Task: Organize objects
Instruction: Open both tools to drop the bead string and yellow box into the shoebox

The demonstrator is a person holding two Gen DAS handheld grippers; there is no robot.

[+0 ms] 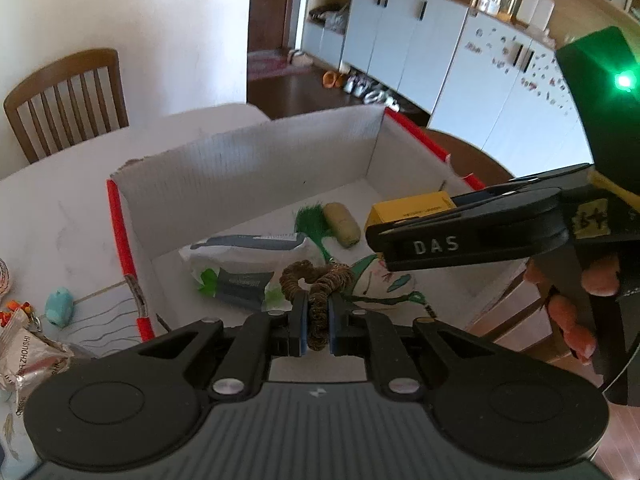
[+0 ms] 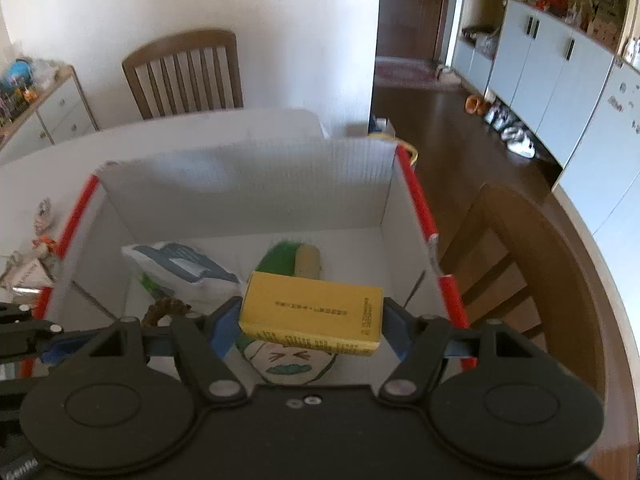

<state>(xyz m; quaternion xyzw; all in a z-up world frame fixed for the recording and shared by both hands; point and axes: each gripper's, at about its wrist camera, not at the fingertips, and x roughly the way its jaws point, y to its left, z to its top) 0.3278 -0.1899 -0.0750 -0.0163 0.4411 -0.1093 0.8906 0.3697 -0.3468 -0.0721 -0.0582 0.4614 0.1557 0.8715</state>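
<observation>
A white cardboard box with red edges (image 1: 256, 164) (image 2: 248, 184) stands on the white table. Inside lie a white and grey pouch (image 1: 244, 256) (image 2: 180, 268), a beige roll with a green tassel (image 1: 342, 224) (image 2: 306, 260) and a drawn face sheet (image 1: 384, 284) (image 2: 292, 364). My left gripper (image 1: 318, 320) is shut on a brown braided ring (image 1: 316, 284) over the box's near side. My right gripper (image 2: 312, 320) is shut on a yellow box (image 2: 316, 314) (image 1: 412, 210) and holds it above the carton.
On the table left of the carton lie a teal toy (image 1: 59, 306), a silver snack packet (image 1: 30, 360) and small orange bits (image 1: 12, 312). Wooden chairs stand behind the table (image 1: 68, 100) and at the right (image 2: 516, 248). White cabinets (image 1: 440, 48) line the far wall.
</observation>
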